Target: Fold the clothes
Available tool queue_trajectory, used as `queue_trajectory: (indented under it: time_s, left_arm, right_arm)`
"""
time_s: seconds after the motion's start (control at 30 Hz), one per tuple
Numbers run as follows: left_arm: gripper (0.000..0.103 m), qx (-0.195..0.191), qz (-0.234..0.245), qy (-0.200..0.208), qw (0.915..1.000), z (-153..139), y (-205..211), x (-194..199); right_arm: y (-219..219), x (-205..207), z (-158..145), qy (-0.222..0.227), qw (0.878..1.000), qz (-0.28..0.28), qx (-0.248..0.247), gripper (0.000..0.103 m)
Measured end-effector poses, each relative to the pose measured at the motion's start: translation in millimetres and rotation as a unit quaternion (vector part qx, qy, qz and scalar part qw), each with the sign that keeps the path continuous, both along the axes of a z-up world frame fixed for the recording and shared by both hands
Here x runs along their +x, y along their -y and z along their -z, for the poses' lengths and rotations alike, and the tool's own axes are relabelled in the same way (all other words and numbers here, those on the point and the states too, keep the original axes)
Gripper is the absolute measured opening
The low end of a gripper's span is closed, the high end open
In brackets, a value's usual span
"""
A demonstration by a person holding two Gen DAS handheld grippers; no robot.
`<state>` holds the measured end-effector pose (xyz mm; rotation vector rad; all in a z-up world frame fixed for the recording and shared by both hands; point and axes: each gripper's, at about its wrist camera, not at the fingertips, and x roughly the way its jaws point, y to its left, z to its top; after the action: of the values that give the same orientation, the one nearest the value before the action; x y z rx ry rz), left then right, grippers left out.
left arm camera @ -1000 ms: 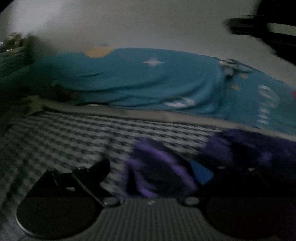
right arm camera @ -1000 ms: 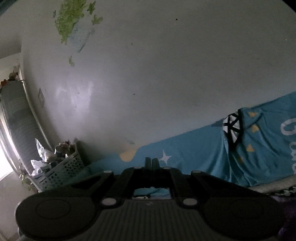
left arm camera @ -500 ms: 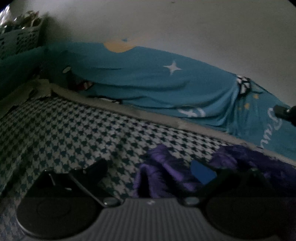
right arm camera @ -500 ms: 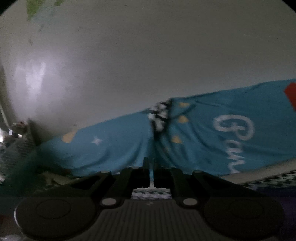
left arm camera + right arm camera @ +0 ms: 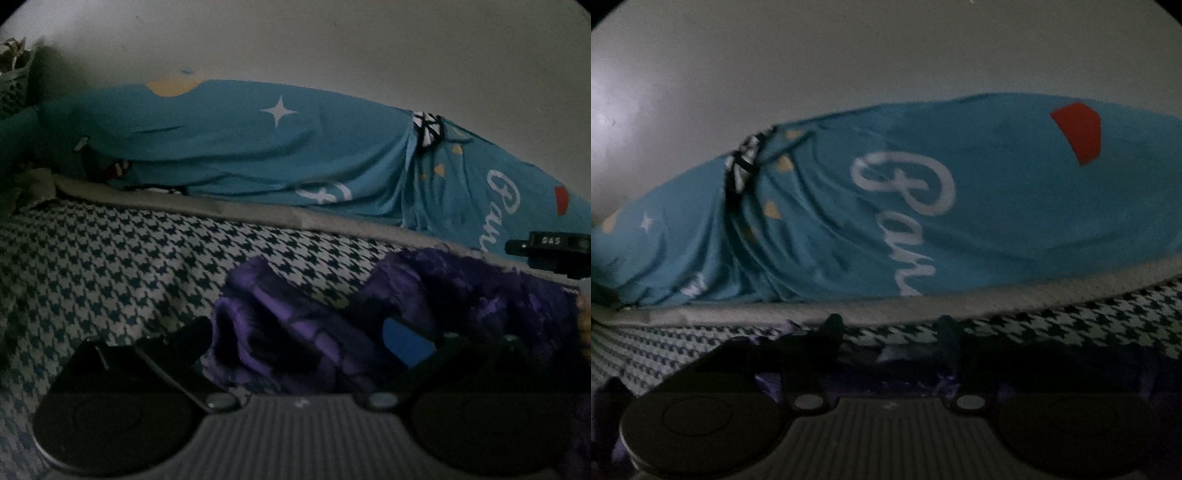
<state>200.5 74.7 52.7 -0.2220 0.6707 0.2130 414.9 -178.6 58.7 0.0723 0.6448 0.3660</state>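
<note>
From the left wrist, the left hand-held gripper (image 5: 314,343) stands wide open with nothing pinched; its left finger (image 5: 184,339) rests low at 8 o'clock and its right finger, blue pad showing, at 4 o'clock. Between them and running off toward 3 o'clock lies the crumpled purple garment (image 5: 461,295) on the houndstooth bed cover (image 5: 110,258). It looks soft, light and limp, so it will likely sag and bunch when lifted; a hem or corner of the ridge at 12 o'clock from the fingers seems the best hold. Open cover spreads toward 9 and 10 o'clock, room enough to lay the cloth flat. At 12 o'clock a pale mattress edge (image 5: 258,210) borders a heaped blue printed sheet (image 5: 258,147) against the wall (image 5: 332,44). The other gripper's tip shows at 3 o'clock.

From the right wrist, the right hand-held gripper (image 5: 886,328) is opening, its dark fingers apart over the purple garment (image 5: 886,380), which lies under and between them; no pad visibly presses it. The houndstooth cover (image 5: 1089,325) is free toward 2 o'clock, while the blue sheet (image 5: 960,203) closes off 12 o'clock.
</note>
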Motion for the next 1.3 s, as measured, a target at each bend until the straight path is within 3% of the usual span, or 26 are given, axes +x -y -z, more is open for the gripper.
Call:
queue_trajectory:
  time_s: [0.27,0.4,0.5,0.57,0.63,0.87,1.2,1.3]
  left_arm:
    - [0.102,-0.001,0.011,-0.009,0.9999,7,5,5]
    - [0.102,-0.001,0.016,-0.015,0.9998,11,8,7]
    - [0.102,0.001,0.019,-0.019,0.9996,15,10,7]
    - [0.102,0.003,0.022,-0.021,0.9995,17,13,8]
    - [0.102,0.004,0.025,-0.022,0.9994,18,15,9]
    - [0.102,0.013,0.027,-0.024,0.9993,21,19,9]
    - [0.102,0.037,-0.004,0.009,0.9993,12,14,8]
    - [0.103,0.024,-0.020,0.010,0.9995,10,6,8]
  right_arm:
    - [-5,6,26,-0.014,0.999,-0.021,-0.047,0.073]
    - [-11,5,35,0.000,0.996,-0.041,-0.081,0.075]
    - [-15,1,38,0.018,0.993,-0.050,-0.102,0.062]
    - [-15,2,36,0.020,0.993,-0.057,-0.097,0.030]
    - [-16,3,35,0.018,0.993,-0.056,-0.099,0.016]
    - [-17,2,30,0.037,0.994,-0.039,-0.090,0.007]
    - [-31,-3,-28,0.157,0.987,0.009,-0.016,0.007]
    - [-37,2,-25,0.146,0.989,0.032,-0.011,0.009]
